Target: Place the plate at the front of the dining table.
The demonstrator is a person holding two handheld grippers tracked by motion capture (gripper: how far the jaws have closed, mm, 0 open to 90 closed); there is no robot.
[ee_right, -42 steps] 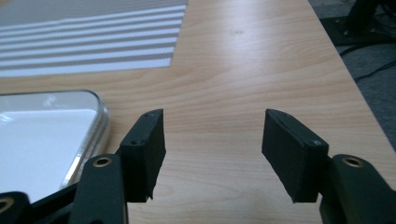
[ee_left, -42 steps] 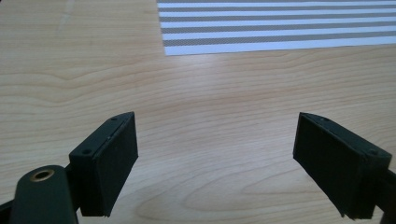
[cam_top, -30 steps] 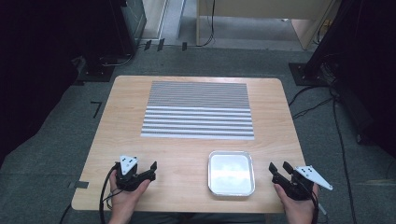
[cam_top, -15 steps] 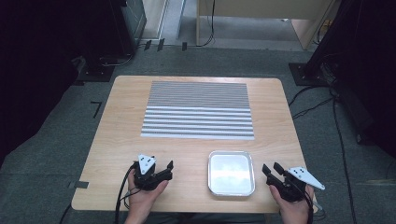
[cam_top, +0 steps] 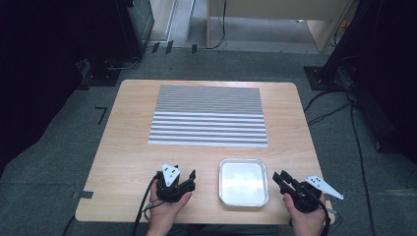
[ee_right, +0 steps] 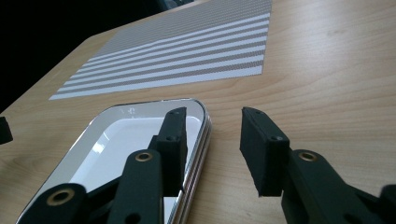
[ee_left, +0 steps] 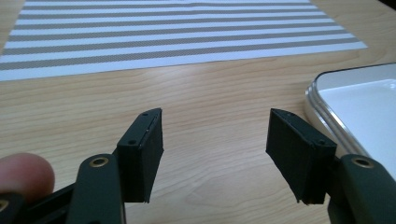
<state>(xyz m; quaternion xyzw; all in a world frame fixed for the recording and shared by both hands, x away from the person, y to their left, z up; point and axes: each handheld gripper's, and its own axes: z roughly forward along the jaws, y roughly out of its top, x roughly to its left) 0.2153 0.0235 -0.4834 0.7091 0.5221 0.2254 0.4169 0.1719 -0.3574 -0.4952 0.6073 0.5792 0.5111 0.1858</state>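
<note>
At the bottom of the high view, the left gripper (cam_top: 184,180) sits left of centre and the right gripper (cam_top: 284,182) at lower right, with the metal tray (cam_top: 243,182) between them on the wooden table (cam_top: 133,147). Both sets of jaws are released and grasp nothing, and both have just been closing. In the right gripper view the tray's rim (ee_right: 205,126) lies in the gap between the jaws. To grip well, one jaw should go inside the rim and one outside, squarely, before pinching, so the thin edge does not slip. Farther up, the striped mat (cam_top: 209,115) fills the table's middle, well apart from the tray. Compared with the earlier frame, the left gripper has moved rightward toward the tray; the right one has barely shifted.
</note>
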